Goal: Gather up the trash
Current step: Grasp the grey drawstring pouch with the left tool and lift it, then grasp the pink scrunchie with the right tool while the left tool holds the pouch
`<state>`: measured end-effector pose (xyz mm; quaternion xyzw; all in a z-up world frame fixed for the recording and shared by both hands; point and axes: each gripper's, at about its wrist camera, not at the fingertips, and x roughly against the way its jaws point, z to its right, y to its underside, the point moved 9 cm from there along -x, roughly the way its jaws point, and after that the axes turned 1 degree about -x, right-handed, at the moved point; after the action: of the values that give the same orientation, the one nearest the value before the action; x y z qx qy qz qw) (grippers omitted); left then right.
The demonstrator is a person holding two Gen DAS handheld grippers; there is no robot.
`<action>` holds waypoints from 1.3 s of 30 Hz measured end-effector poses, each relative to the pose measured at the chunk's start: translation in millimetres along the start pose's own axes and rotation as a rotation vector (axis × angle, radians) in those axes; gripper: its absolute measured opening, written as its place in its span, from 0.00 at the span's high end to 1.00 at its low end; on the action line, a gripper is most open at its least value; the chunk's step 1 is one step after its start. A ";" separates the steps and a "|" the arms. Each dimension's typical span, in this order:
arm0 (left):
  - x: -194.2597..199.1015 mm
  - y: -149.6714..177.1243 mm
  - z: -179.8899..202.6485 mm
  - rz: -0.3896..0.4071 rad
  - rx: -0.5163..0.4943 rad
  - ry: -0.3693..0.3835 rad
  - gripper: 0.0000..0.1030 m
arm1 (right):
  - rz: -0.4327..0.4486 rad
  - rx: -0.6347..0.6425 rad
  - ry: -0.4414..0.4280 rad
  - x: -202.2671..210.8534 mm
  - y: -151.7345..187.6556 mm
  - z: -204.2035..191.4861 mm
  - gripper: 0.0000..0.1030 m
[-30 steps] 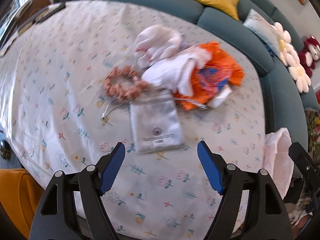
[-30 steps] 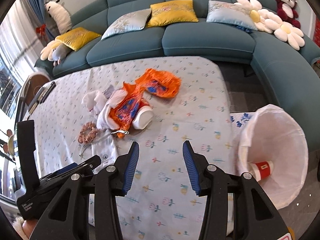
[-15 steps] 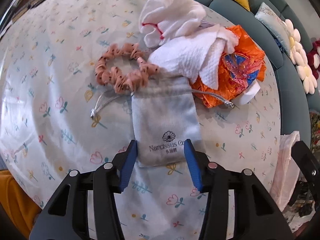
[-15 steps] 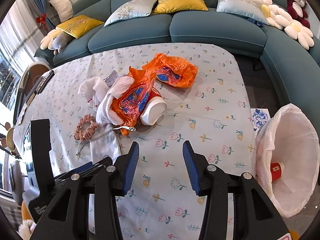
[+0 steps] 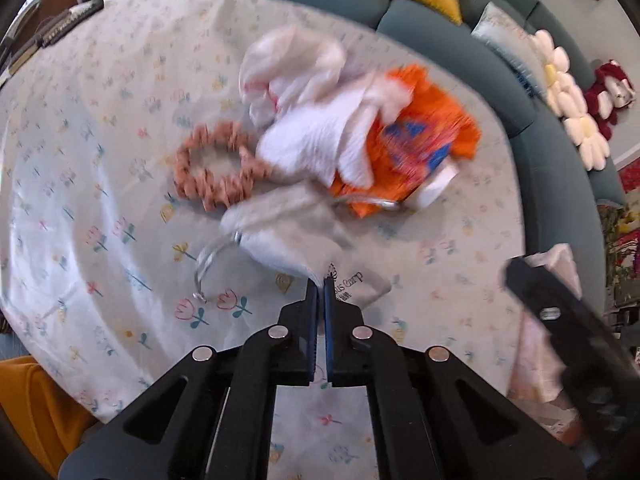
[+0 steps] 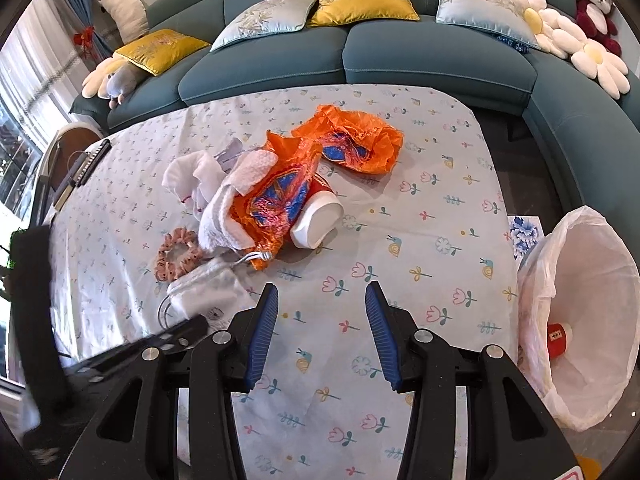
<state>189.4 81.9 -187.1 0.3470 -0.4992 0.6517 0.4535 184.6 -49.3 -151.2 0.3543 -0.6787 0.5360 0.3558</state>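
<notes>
My left gripper point(image 5: 320, 282) is shut on the near edge of a grey drawstring pouch point(image 5: 288, 236), which bunches up off the flowered tablecloth point(image 5: 100, 160). Behind the pouch lie a pink scrunchie point(image 5: 208, 172), white crumpled tissues point(image 5: 320, 120) and an orange wrapper point(image 5: 420, 148). In the right wrist view the same pouch point(image 6: 208, 292) sits at the left, with an orange wrapper point(image 6: 352, 144) and a tipped red and white cup point(image 6: 318, 220) beyond. My right gripper point(image 6: 320, 316) hangs open over bare cloth with nothing between its fingers.
A bin lined with a white bag point(image 6: 584, 312) stands off the table's right edge, with a red cup point(image 6: 558, 338) inside. A teal sofa point(image 6: 400, 52) with cushions curves round the far and right sides. A dark remote point(image 6: 90, 160) lies at the far left.
My left gripper moved in over the pouch and shut on its near edge, and the pouch has bunched up and lifted. The right gripper drifted slightly and stayed open.
</notes>
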 end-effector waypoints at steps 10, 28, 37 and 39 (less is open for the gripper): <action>80.2 -53.7 -28.7 0.183 0.040 0.004 0.98 | 0.023 0.042 -0.045 10.8 -5.6 -43.1 0.57; 48.9 -76.6 -130.5 0.160 0.143 -0.061 0.98 | -0.139 0.073 -0.107 -102.4 -5.3 -138.8 0.61; 26.3 -76.4 -143.1 0.125 0.163 -0.061 0.98 | -0.190 0.090 -0.086 -141.2 6.6 -146.9 0.79; 25.0 -74.4 -140.5 0.120 0.161 -0.061 0.98 | -0.194 0.114 -0.083 -140.0 10.6 -148.2 0.87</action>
<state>250.6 230.4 -176.1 0.3716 -0.4785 0.7049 0.3689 260.1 111.6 -251.6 0.4599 -0.6237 0.5217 0.3567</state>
